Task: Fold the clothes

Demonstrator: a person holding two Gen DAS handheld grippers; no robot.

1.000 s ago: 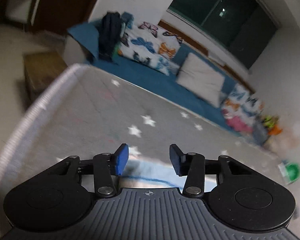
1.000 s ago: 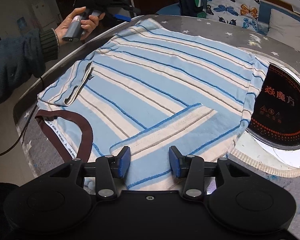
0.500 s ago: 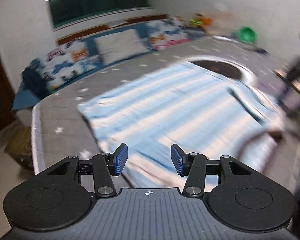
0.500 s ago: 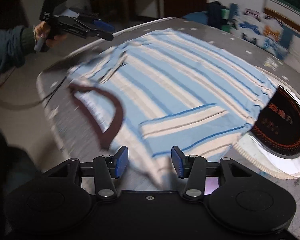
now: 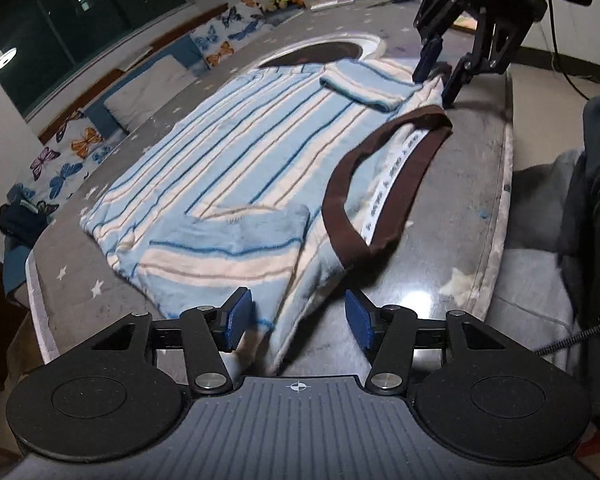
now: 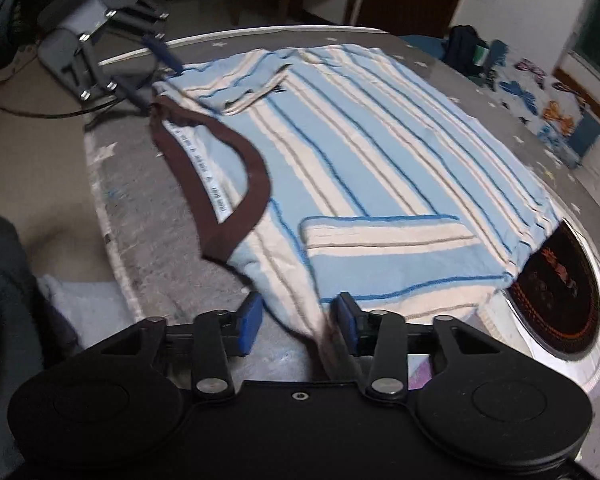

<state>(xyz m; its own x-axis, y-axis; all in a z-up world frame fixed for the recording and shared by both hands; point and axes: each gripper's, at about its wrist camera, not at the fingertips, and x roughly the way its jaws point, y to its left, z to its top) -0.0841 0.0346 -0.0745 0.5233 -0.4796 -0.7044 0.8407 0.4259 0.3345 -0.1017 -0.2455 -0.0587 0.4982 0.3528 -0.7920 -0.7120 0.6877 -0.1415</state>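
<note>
The left gripper (image 5: 296, 322), blue ribbed pads spread apart, straddles one shoulder corner of the fleecy striped shirt (image 5: 236, 148). That shirt lies flat on the grey star-print table (image 5: 472, 184), sleeves folded in, its smooth brown collar (image 5: 380, 184) curling up near the edge. The right gripper (image 6: 298, 322), jaws likewise apart, straddles the opposite shoulder corner; a round black mat (image 6: 556, 292) sits beside it.

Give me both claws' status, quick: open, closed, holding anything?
Left claw: open, the shirt shoulder edge lies between its fingers, not gripped.
Right claw: open, the shirt's other shoulder edge sits between its fingers, not clamped.
</note>
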